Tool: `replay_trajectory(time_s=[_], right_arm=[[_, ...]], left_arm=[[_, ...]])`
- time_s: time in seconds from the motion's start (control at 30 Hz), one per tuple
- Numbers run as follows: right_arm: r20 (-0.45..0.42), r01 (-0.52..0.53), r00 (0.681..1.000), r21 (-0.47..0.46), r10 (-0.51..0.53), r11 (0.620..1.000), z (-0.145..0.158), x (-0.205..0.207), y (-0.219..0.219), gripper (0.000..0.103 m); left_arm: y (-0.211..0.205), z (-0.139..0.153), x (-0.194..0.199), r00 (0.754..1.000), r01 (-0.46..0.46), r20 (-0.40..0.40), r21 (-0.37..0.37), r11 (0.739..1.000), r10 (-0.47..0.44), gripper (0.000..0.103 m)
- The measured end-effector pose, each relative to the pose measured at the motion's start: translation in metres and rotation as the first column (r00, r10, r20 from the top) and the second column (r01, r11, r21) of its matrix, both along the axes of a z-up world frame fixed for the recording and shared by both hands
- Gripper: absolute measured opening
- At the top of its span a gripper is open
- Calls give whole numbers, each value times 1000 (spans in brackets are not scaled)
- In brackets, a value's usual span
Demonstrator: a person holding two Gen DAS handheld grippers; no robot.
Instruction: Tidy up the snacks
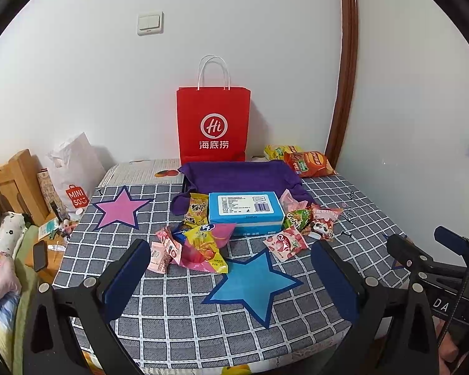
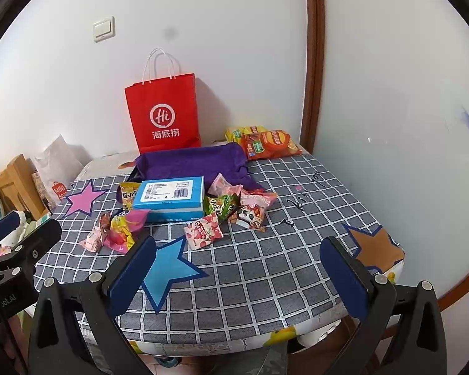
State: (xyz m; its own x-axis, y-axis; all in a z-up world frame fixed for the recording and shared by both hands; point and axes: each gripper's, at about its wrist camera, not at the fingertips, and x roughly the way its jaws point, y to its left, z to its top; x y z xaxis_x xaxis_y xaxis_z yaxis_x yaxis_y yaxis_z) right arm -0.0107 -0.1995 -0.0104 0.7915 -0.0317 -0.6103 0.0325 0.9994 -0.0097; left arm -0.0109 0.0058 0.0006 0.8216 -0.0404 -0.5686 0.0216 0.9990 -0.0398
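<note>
Purple cloth lines the tray behind the blue box, likely our bin. Snack packets lie scattered on the worktop around the box. We hold left tool and right tool spread wide, both empty.

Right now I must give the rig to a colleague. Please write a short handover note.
Left gripper: open, empty, hovering above the near edge of the table.
Right gripper: open, empty, likewise.
Things: blue box at the middle, in front of the purple-lined tray; small snack packets loose on both sides of the box; two chip bags at the far right; red paper bag against the wall.
Done: nothing visibly sorted.
Left: gather the snacks, probably into the tray.
</note>
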Motion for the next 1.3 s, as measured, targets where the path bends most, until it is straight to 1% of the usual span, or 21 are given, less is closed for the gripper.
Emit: replay_trajectory(time_s=[1.3], right_arm=[[7, -2, 1000, 5, 2, 1000, -2, -7, 3, 103]], left_arm=[[4, 0, -2, 1000, -2, 9, -8, 1000, 2, 103]])
